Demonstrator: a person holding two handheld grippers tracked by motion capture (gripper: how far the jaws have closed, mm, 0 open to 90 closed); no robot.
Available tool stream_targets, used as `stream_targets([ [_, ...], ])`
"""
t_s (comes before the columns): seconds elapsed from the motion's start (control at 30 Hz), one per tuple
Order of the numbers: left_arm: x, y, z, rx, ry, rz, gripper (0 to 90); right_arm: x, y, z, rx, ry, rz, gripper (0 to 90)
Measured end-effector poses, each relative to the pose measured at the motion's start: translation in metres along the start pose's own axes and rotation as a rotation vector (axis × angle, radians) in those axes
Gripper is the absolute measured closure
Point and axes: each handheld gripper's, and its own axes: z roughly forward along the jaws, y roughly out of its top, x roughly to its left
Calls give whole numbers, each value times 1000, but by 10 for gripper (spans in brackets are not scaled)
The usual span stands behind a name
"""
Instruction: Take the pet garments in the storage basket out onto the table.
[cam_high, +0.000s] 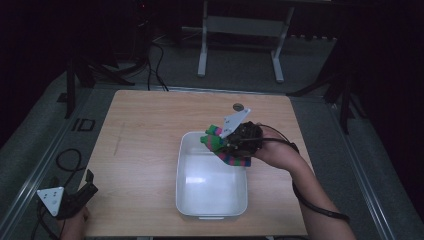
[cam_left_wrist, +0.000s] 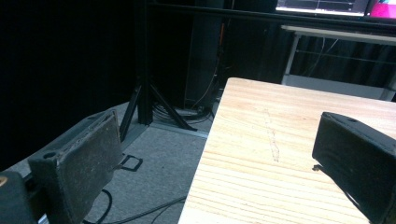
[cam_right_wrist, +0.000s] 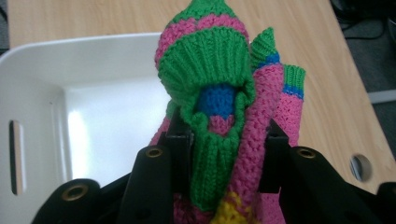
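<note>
The right tool (cam_right_wrist: 219, 140) is clamped on a knitted sock bundle (cam_right_wrist: 219, 84) above a white bin (cam_high: 211, 175). The left tool (cam_left_wrist: 215, 158), jaws apart, hovers at the desk (cam_high: 145, 130) edge.

Plenty of open room on the light wooden counter (cam_high: 145, 130) along its left and far sides. The white plastic bin (cam_high: 211, 200) blocks the middle, and a pink-and-green knitted bundle (cam_high: 220, 145) hangs over its far right corner, crowding that entry.

One white bin (cam_high: 190, 200), one knitted sock bundle (cam_right_wrist: 219, 93), two grippers, one table (cam_high: 140, 150)
</note>
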Motion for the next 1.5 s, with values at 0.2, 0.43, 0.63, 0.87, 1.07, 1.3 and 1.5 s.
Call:
stream_targets([
  [0.2, 0, 0, 0, 0, 2, 2, 19, -14, -26, -19, 14, -49, 48, 655],
  [0.43, 0, 0, 0, -1, 3, 2, 19, -26, -54, -38, 21, -91, 100, 656],
  [0.63, -1, 0, 0, -1, 5, 2, 18, -34, -88, -50, 31, -128, 172, 655],
  [0.87, -1, 0, 0, -1, 6, 4, 19, -40, -118, -58, 31, -159, 232, 655],
  [1.07, -1, 0, 0, -2, 7, 5, 19, -41, -132, -46, 47, -171, 258, 654],
  [1.3, -1, 0, 0, -2, 4, 4, 19, -43, -150, -13, 59, -140, 310, 651],
  [1.5, 0, 0, 0, -1, 3, 3, 19, -41, -168, 22, 100, -128, 347, 651],
])
